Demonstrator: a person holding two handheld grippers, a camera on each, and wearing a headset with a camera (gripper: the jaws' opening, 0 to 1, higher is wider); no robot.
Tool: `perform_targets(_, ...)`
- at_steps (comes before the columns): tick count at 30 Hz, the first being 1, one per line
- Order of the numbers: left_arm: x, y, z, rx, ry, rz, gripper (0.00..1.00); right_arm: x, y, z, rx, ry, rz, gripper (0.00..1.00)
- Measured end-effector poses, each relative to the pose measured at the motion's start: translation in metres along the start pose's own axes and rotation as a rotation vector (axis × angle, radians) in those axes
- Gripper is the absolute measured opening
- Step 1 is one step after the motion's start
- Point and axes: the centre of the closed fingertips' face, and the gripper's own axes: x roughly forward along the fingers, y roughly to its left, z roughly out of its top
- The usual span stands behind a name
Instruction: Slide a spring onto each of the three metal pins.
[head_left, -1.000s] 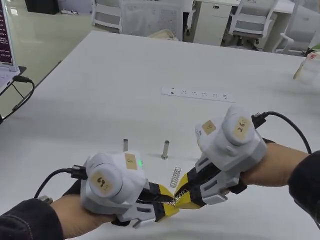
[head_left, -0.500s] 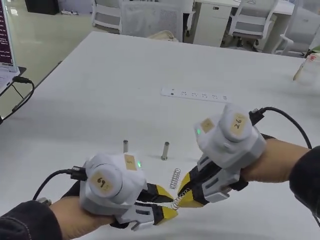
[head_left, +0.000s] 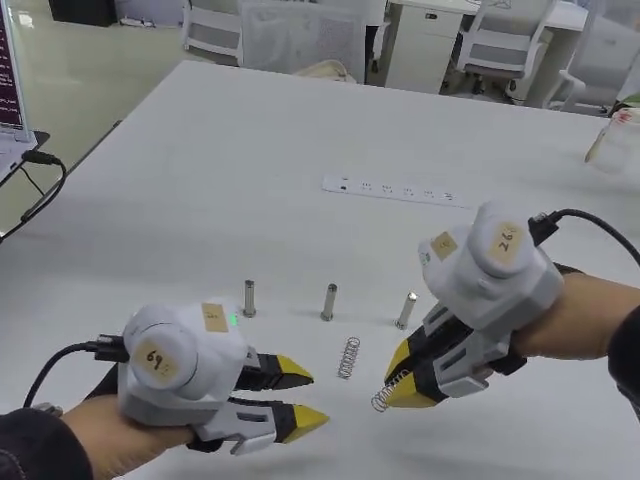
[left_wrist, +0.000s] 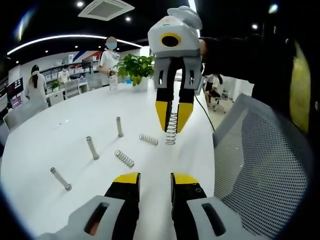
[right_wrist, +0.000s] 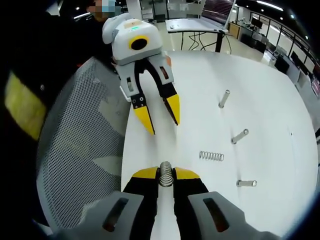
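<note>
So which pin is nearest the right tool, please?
The head view's rightmost pin, beside the right tool; the middle pin and left pin stand farther off.

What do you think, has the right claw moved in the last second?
Yes. The right claw, holding a spring, shifted rightward from the middle pin, uncovering the third pin.

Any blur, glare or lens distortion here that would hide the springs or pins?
Head view: sharp, evenly lit, soft shadows; middle pin and a loose spring read clearly. Left gripper view: heavy fisheye bend, bright ceiling lights, table legible. Right gripper view: same bend; held spring seen end-on, close to lens.
</note>
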Motion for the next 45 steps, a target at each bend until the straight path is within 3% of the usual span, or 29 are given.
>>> perform_targets(15, -0.011, 0.018, -0.019, -0.055, -0.009, 0.072, 0.28, -0.014, -0.023, -0.029, 0.067, 0.018, -0.053, 0.08)
perform_targets(27, -0.022, 0.029, -0.028, -0.107, -0.036, 0.121, 0.40, -0.032, -0.040, -0.040, 0.089, 0.042, -0.091, 0.08)
perform_targets(35, -0.030, 0.028, -0.038, -0.146, -0.043, 0.145, 0.43, -0.048, -0.056, -0.038, 0.080, 0.064, -0.126, 0.08)
perform_targets(45, -0.035, 0.027, -0.040, -0.166, -0.052, 0.158, 0.42, -0.065, -0.085, -0.027, 0.049, 0.092, -0.164, 0.08)
